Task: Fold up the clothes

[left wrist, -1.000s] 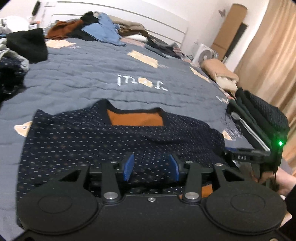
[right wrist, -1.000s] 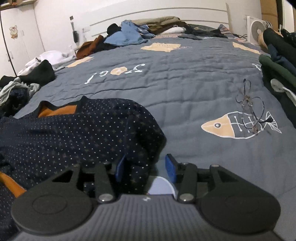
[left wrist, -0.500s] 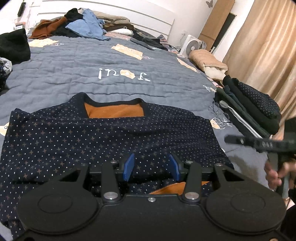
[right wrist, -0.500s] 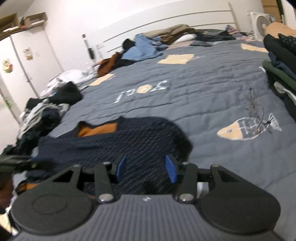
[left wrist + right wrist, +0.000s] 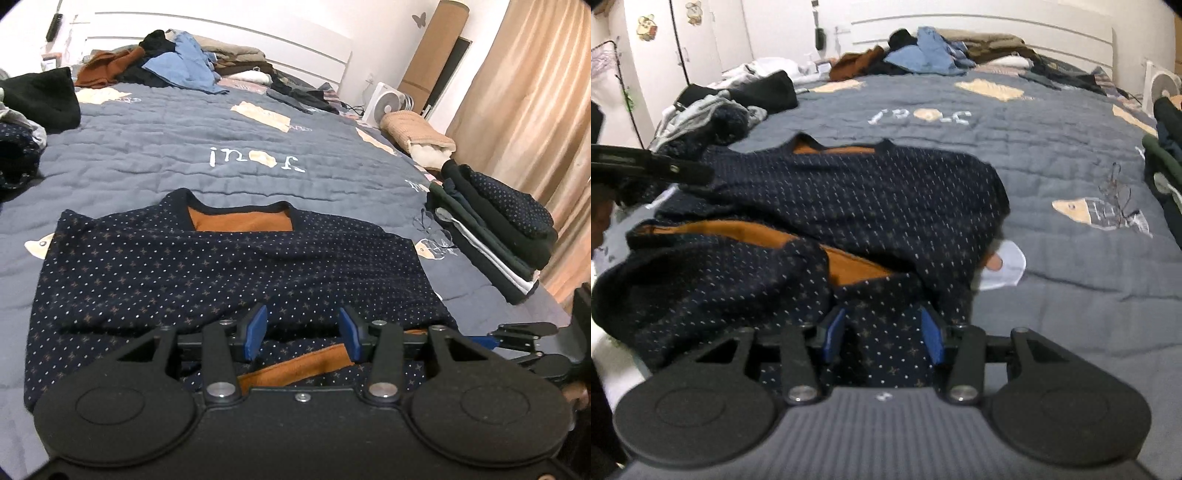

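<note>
Sweater, navy and dotted with an orange lining, lies on the bed collar away from us, sleeves crossed over the chest and the near hem rumpled with lining showing. Our left hand-held gripper hovers over the hem, jaws apart and gripping nothing. Our right hand-held gripper also stands spread, hem cloth lying between its fingers; whether they touch it we cannot tell through the blur. We judge the fold half made: next we would pinch both hem corners evenly and carry them toward the collar. A folded stack waits nearby.
</note>
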`<state>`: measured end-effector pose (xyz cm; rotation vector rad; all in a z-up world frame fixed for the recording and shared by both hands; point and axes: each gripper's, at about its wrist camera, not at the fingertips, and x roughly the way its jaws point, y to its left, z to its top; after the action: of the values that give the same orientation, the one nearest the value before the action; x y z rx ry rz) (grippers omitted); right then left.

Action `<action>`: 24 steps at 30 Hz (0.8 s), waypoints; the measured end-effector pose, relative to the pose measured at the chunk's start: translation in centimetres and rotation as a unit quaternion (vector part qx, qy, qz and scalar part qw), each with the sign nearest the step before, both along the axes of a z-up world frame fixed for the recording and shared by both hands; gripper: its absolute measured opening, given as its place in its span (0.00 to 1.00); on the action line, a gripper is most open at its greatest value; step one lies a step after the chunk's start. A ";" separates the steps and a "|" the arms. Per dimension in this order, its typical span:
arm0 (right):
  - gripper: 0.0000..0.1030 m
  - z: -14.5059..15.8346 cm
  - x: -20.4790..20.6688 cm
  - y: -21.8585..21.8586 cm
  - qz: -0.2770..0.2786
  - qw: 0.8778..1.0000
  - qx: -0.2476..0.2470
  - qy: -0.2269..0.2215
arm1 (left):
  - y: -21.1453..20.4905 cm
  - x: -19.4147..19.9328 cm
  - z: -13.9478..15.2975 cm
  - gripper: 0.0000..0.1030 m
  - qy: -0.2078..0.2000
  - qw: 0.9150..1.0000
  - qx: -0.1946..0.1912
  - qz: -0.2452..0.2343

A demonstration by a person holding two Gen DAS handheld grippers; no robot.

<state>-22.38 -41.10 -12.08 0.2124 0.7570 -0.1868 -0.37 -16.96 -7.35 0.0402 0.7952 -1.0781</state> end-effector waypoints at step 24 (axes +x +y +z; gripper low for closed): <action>0.06 2.0 0.2 -1.1 -0.018 0.990 0.111 -0.082 | 5.8 2.1 0.2 0.48 -0.008 0.995 0.019 0.097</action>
<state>-22.22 -42.19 -10.08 0.4472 0.6093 -0.1167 1.75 -11.15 -7.19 0.0040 0.7890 -0.8777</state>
